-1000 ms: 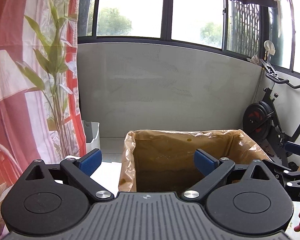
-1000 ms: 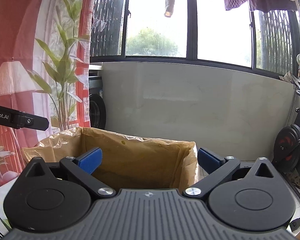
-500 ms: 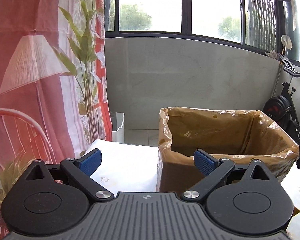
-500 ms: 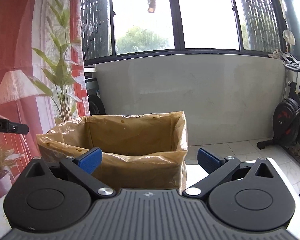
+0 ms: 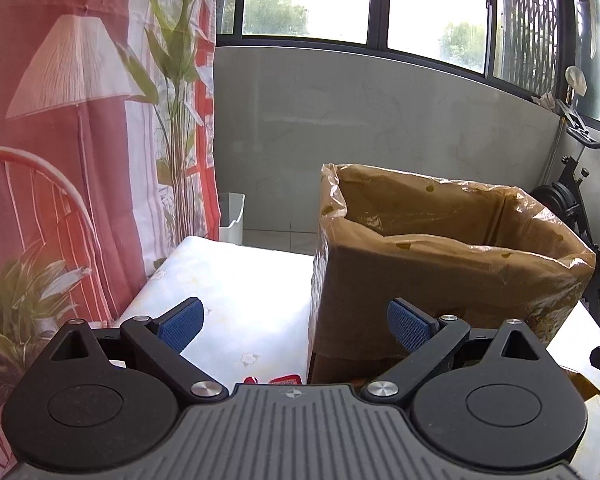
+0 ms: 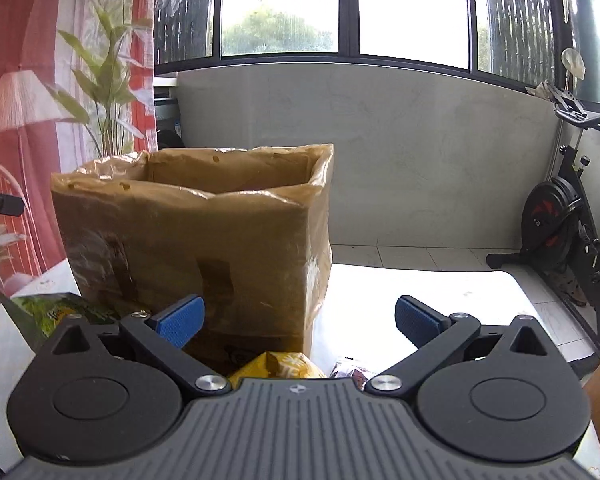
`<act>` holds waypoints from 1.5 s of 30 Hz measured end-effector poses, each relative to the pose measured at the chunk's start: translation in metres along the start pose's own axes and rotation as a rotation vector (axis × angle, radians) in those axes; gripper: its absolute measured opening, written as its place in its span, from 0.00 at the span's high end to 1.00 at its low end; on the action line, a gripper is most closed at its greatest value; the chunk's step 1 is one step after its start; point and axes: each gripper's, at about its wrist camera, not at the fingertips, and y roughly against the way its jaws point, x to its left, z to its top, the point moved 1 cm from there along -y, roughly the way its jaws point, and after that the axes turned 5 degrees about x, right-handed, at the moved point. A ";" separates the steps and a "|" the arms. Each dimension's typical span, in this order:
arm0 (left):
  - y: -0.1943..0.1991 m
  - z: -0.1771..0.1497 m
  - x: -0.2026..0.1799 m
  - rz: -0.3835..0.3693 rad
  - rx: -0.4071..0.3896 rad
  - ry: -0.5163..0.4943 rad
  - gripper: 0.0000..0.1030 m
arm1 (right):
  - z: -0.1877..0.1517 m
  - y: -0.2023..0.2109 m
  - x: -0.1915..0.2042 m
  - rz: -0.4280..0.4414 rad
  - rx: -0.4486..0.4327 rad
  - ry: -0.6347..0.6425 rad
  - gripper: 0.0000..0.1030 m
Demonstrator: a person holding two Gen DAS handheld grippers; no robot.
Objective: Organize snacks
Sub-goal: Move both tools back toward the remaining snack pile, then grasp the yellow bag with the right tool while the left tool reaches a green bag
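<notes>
Two tongs, left tongs point(image 5: 294, 322) and right tongs point(image 6: 300, 320), spread and empty; yellow snack bag point(image 6: 278, 366) lower centre before lined box point(image 6: 204, 240), so dip low, pinch its top edge.

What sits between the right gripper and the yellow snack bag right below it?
Nothing visible: the right gripper is open above the yellow snack bag, nothing between. The lined cardboard box stands just behind the bag.

My left wrist camera looks forward, low over the table point(image 5: 236, 280), the lined box point(image 5: 440, 264) near at one o'clock. My right camera sees that box point(image 6: 204, 240) at eleven o'clock.
</notes>
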 end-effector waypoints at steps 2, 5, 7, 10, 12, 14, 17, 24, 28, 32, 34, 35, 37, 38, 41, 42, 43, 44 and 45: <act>-0.001 -0.005 -0.002 0.012 0.007 -0.008 0.03 | -0.006 -0.003 0.001 -0.007 0.020 0.001 0.00; -0.002 -0.014 -0.006 0.056 0.009 -0.037 0.03 | -0.013 -0.006 0.001 -0.022 0.045 -0.013 0.00; 0.000 -0.019 -0.010 0.067 -0.002 -0.070 0.03 | -0.018 -0.007 -0.001 -0.026 0.056 -0.027 0.00; 0.001 -0.026 -0.014 0.059 0.007 -0.095 0.03 | -0.025 -0.008 -0.004 -0.020 0.056 -0.036 0.00; 0.000 -0.029 -0.015 0.043 0.023 -0.090 0.03 | -0.031 -0.008 -0.003 -0.032 0.051 -0.029 0.00; -0.001 -0.031 -0.015 0.033 0.037 -0.075 0.03 | -0.036 -0.010 -0.001 -0.034 0.062 -0.032 0.00; 0.003 -0.037 -0.015 0.058 0.018 -0.043 0.04 | -0.042 -0.011 -0.001 -0.023 0.067 -0.060 0.00; 0.009 -0.046 -0.018 0.088 0.004 -0.038 0.04 | -0.050 -0.011 0.006 -0.018 0.065 -0.001 0.00; 0.010 -0.047 -0.017 0.087 0.005 -0.032 0.04 | -0.052 -0.014 0.004 0.010 0.080 0.002 0.00; 0.012 -0.047 -0.020 0.080 -0.002 -0.040 0.04 | -0.055 -0.016 0.010 -0.009 0.084 0.083 0.00; 0.012 -0.047 -0.022 0.081 -0.005 -0.049 0.04 | -0.056 -0.018 0.015 -0.017 0.089 0.131 0.01; 0.012 -0.047 -0.022 0.081 -0.006 -0.054 0.05 | -0.056 -0.019 0.017 -0.018 0.090 0.149 0.01; 0.012 -0.046 -0.023 0.073 -0.005 -0.054 0.05 | -0.058 -0.020 0.022 0.002 0.091 0.188 0.03; 0.013 -0.046 -0.023 0.065 -0.003 -0.050 0.05 | -0.058 -0.021 0.024 0.000 0.088 0.203 0.03; 0.013 -0.046 -0.023 0.053 -0.006 -0.045 0.05 | -0.058 -0.025 0.028 -0.013 0.091 0.239 0.03; 0.013 -0.046 -0.023 0.049 -0.004 -0.044 0.05 | -0.058 -0.027 0.028 -0.008 0.095 0.246 0.03; 0.013 -0.046 -0.023 0.045 -0.003 -0.040 0.05 | -0.057 -0.029 0.028 -0.005 0.099 0.257 0.03; 0.013 -0.046 -0.022 0.040 -0.001 -0.036 0.05 | -0.057 -0.031 0.029 -0.003 0.101 0.273 0.03; 0.013 -0.046 -0.022 0.036 0.000 -0.032 0.05 | -0.056 -0.034 0.030 -0.002 0.104 0.289 0.03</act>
